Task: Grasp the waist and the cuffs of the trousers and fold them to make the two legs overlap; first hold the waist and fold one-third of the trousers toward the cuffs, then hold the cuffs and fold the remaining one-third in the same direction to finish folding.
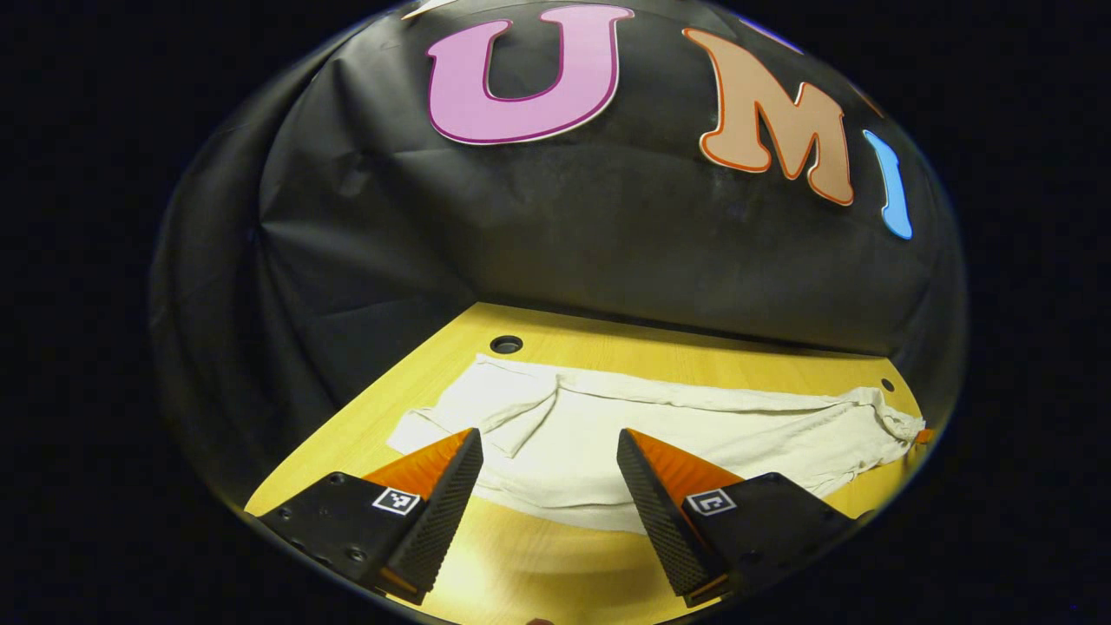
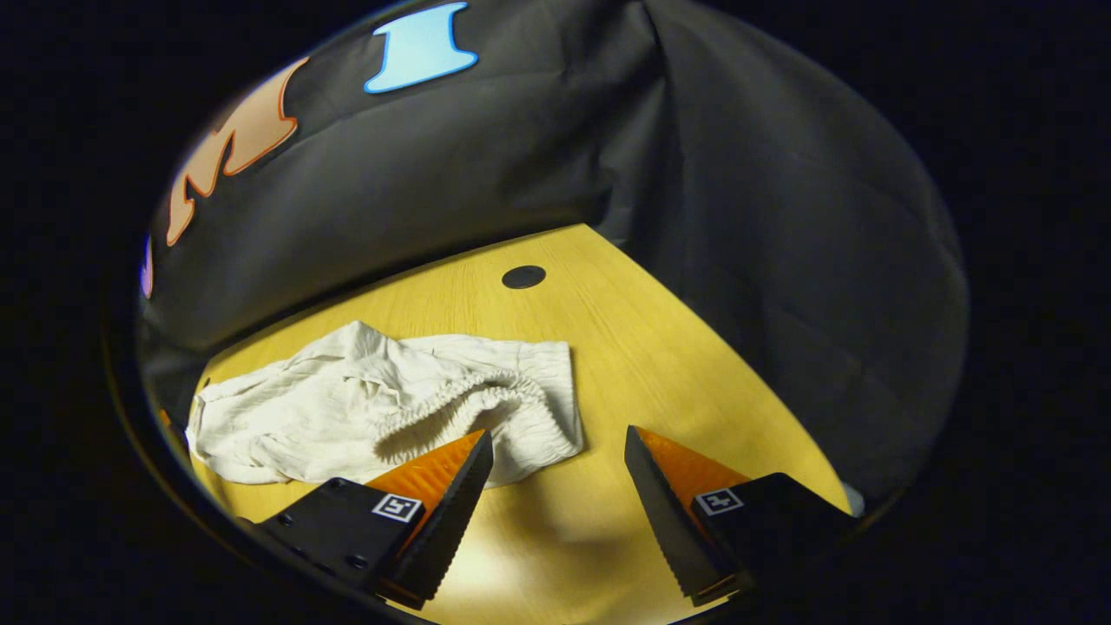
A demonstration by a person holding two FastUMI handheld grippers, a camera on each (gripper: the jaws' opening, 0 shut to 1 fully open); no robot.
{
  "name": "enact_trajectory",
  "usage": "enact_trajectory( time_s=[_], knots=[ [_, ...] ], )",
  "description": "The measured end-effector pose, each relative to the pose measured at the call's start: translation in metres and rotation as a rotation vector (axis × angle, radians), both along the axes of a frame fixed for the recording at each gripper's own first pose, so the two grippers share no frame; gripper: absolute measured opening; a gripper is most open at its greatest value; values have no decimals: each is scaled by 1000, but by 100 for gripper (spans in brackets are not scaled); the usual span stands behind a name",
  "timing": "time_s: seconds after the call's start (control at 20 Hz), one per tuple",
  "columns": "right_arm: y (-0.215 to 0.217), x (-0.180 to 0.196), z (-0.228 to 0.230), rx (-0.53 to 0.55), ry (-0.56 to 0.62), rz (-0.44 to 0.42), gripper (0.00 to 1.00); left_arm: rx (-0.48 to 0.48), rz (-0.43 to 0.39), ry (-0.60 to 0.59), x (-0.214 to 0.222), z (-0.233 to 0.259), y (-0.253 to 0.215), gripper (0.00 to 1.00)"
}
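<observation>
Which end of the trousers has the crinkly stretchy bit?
The waist end, lying just ahead of the right gripper, has the gathered elastic band. The leg end, near the left gripper, is flat and plain.

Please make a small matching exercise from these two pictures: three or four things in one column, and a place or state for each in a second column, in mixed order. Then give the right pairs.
Things
1. trousers
2. elastic waist
3. left gripper
4. round hole

Places or states
A. open, above the cuff end of the cloth
B. lying spread and wrinkled on the table
C. in the tabletop, beyond the cloth
D. gathered band, just ahead of the open right gripper

Pairs: 1-B, 2-D, 3-A, 4-C
</observation>
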State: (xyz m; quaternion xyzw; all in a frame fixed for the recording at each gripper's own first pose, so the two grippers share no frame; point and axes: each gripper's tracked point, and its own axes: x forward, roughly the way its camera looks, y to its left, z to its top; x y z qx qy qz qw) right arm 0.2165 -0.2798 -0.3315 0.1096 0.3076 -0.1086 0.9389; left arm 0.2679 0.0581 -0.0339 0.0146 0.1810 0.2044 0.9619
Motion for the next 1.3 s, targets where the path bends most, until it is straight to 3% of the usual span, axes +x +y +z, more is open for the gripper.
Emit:
enact_trajectory(
  time_s=[0.3, 0.4, 0.45, 0.5, 0.55, 0.6, 0.65, 0.75, 0.8, 0.85, 1.1, 1.3],
  knots=[
    [15, 19, 0, 204, -61, -49, 93, -8, -8, -3, 1, 0, -2, 95],
    [5, 16, 0, 227, -77, -92, 74, -15, -15, -8, 4, 1, -3, 95],
    [0, 16, 1, 249, -87, -107, 51, -15, -18, -9, 5, 2, -4, 95],
    [-4, 16, 7, 257, -99, -123, 60, -14, -20, -8, 6, 2, -4, 95],
    [-5, 16, 11, 253, -110, -129, 35, -13, -23, -8, 6, 2, -5, 95],
    [-5, 14, 17, 245, -117, -124, 27, -14, -25, -7, 7, 1, -5, 95],
    [-7, 12, 20, 231, -117, -120, 27, -18, -28, -6, 7, 1, -6, 95],
    [0, 16, 21, 200, -128, -100, 13, -25, -35, -9, 9, 2, -7, 95],
    [-2, 15, 25, 175, -135, -102, 18, -26, -39, -12, 8, 3, -7, 95],
    [1, 15, 31, 163, -144, -103, 10, -26, -43, -15, 9, 4, -7, 95],
    [25, 7, 71, 91, -200, -85, 11, -26, -79, -13, -1, 7, -9, 94],
    [62, -8, 131, 51, -273, -40, 10, 1, -125, 9, -7, 2, -8, 95]
  ],
)
